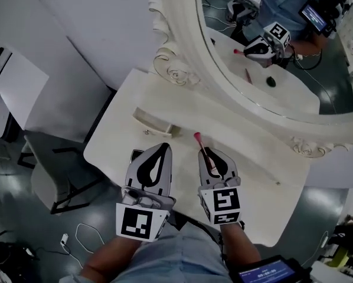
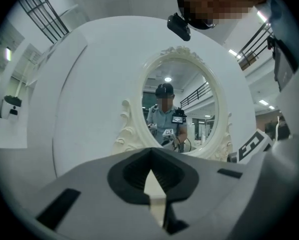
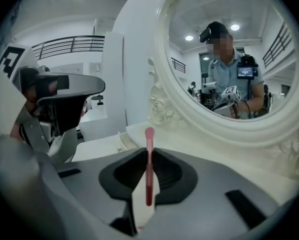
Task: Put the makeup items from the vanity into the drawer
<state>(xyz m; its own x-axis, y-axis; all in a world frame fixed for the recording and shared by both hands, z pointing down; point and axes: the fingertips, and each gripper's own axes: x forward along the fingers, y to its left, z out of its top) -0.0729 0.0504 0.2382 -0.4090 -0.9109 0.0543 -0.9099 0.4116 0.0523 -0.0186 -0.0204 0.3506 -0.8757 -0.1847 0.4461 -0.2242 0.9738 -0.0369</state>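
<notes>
My right gripper is shut on a thin red makeup brush with a pink tip, which sticks out past the jaws toward the mirror. In the right gripper view the makeup brush stands upright between the closed fingers of the right gripper. Beside it, my left gripper hovers over the vanity's near-left edge, shut and empty; in its own view the left gripper points level at the mirror. A small curved drawer stands open on the white vanity, just beyond the left gripper.
The oval mirror in its carved white frame rises behind the tabletop; its reflection shows a red stick and a dark round item lying on the vanity. A chair and cables sit on the floor at left.
</notes>
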